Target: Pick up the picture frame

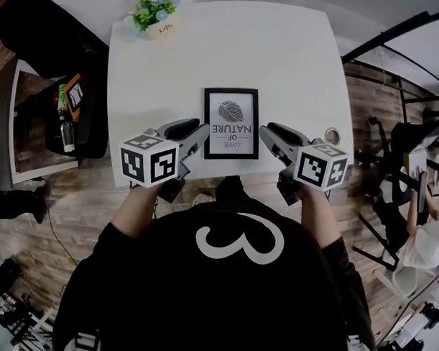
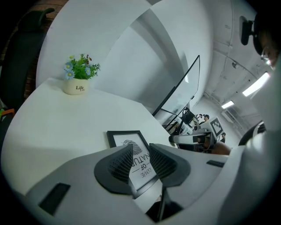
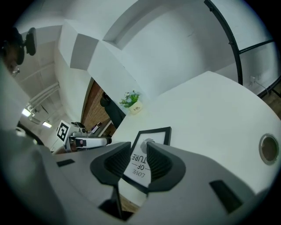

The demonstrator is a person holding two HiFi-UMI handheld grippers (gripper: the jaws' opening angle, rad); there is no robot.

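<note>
Picture frame [image 2: 123, 139] lower part hidden behind left tool [image 2: 141, 154] jaws; plant [image 1: 152, 10] cut by top edge.

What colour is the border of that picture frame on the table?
The picture frame has a black border; the head view shows it best.

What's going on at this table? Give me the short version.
A person holds a gripper in each hand at the near edge of a white table. The picture frame lies flat there, not yet lifted. The left gripper and right gripper flank its two sides, jaws apart, with nothing clamped. A small potted plant stands at the far edge.
</note>
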